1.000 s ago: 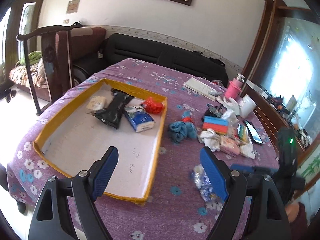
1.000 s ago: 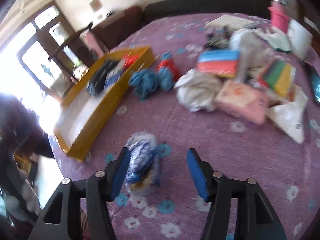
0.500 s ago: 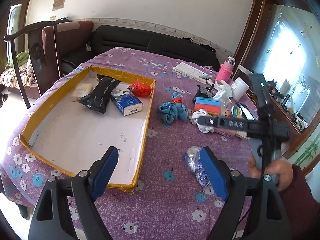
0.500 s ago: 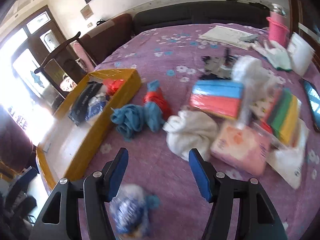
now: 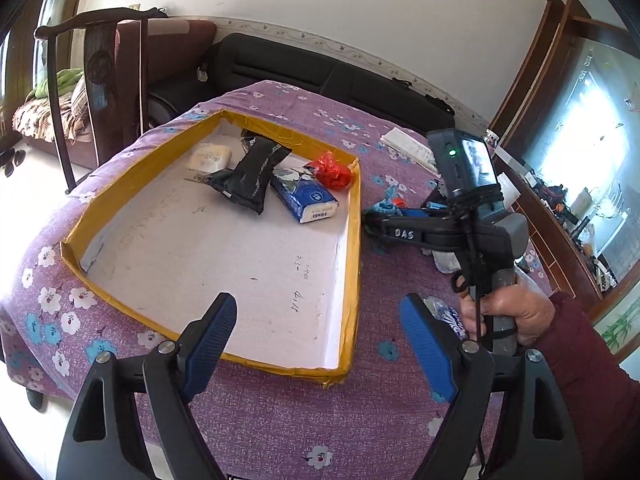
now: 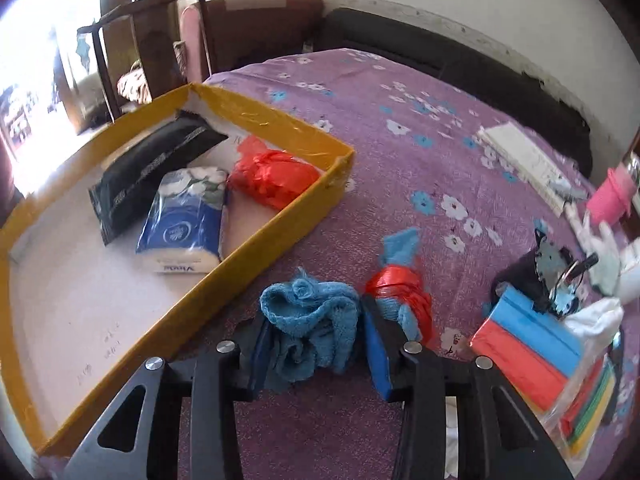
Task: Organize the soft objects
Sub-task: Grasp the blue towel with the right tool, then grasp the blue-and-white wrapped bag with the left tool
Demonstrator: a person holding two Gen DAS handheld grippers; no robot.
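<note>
A yellow-rimmed tray point(image 5: 354, 240) point(image 6: 280, 216) on the purple table holds a black pouch point(image 5: 252, 172) point(image 6: 152, 164), a blue tissue pack point(image 5: 306, 198) point(image 6: 186, 220), a red bag point(image 5: 332, 172) point(image 6: 272, 178) and a white pack point(image 5: 209, 157). My right gripper point(image 6: 316, 346) stands at the table with its jaws on either side of a blue knitted cloth point(image 6: 312, 320), pads against it. A blue cloth tied with red point(image 6: 400, 296) lies beside it. My left gripper point(image 5: 320, 344) is open and empty above the tray's near corner.
Right of the cloths lie a blue-and-red pack point(image 6: 528, 348), bagged coloured sponges point(image 6: 588, 412), a white cloth point(image 6: 596, 316), a pink cup point(image 6: 610, 196) and papers point(image 6: 520, 156). A clear wrapped bundle point(image 5: 448, 314) lies near the table's front. Chairs point(image 5: 108, 60) and a sofa point(image 5: 320, 76) stand behind.
My right gripper has moved forward and left from the wrapped bundle to the blue knitted cloth, and its jaws have narrowed around it. My left gripper has shifted left over the tray.
</note>
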